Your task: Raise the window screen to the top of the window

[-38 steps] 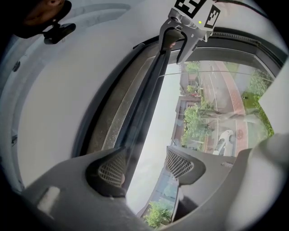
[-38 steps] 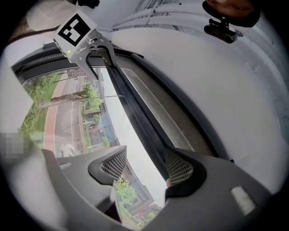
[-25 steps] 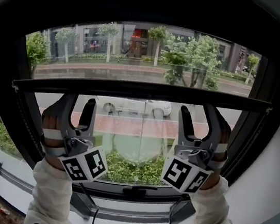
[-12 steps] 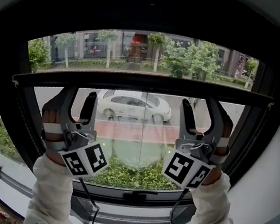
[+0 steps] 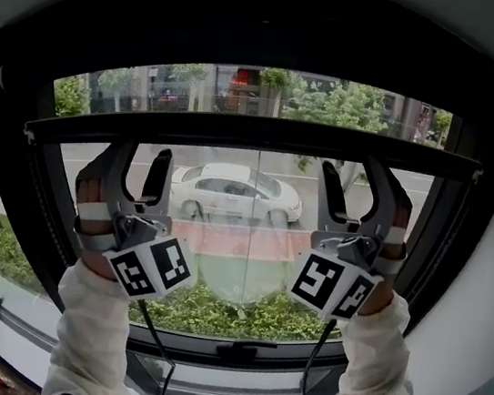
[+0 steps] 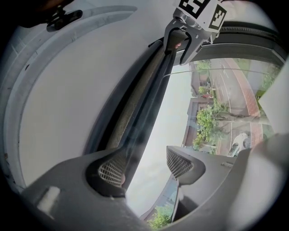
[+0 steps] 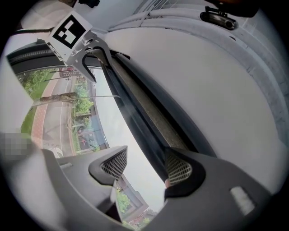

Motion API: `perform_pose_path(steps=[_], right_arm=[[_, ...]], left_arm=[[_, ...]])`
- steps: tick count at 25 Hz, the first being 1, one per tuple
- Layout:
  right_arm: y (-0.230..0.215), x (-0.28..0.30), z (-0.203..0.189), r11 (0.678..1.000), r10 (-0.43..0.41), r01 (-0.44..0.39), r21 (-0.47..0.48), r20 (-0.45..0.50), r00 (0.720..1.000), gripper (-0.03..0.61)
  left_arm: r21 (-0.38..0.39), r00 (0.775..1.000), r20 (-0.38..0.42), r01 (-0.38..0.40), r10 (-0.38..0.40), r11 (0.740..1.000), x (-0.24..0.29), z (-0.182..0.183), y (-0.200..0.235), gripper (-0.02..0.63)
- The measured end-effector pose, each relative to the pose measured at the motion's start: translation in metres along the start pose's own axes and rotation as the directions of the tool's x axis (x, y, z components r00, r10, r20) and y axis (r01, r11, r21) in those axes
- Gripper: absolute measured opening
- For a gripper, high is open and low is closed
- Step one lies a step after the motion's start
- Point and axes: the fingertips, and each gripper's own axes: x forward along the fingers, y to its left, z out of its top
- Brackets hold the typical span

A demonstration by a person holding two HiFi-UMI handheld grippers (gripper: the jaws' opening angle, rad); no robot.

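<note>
We've raised the screen bar (image 5: 256,134) nearer the window (image 5: 254,27) top; left gripper (image 5: 138,157) and right gripper (image 5: 353,176), jaws apart, press beneath it.

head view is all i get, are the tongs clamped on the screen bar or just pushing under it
Observer: Not clamped. The left gripper view shows the left tongs open, and the screen bar lies against one pad only.
Operator: and the other pad
Observer: It is clear of the bar, with only window glass beyond it.
Operator: right side the same
Observer: Yes. The right gripper view shows the right tongs open too, with the bar on one pad and the other pad free.
</note>
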Motion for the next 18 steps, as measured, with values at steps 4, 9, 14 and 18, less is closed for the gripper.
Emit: perform_pose_path(steps=[4, 9, 14, 18], right_arm=[[-0.008, 0.009, 0.004, 1.000, -0.015, 0.015, -0.004, 0.008, 1.000, 0.252], [-0.027, 0.024, 0.012, 1.000, -0.029, 0.029, -0.005, 0.020, 0.999, 0.244], [-0.022, 0.020, 0.010, 0.999, -0.043, 0.044, -0.013, 0.031, 0.999, 0.239], [-0.031, 0.030, 0.015, 0.998, -0.053, 0.054, -0.022, 0.038, 0.998, 0.239]], left_arm=[[0.008, 1.000, 0.004, -0.022, 0.022, 1.000, 0.009, 0.003, 0.009, 0.284], [-0.014, 0.999, 0.011, -0.039, 0.039, 0.999, 0.022, 0.012, 0.028, 0.284], [-0.010, 0.999, 0.022, -0.047, 0.047, 0.999, 0.019, 0.010, 0.024, 0.284], [-0.030, 0.998, 0.031, -0.045, 0.046, 0.999, 0.028, 0.014, 0.035, 0.282]])
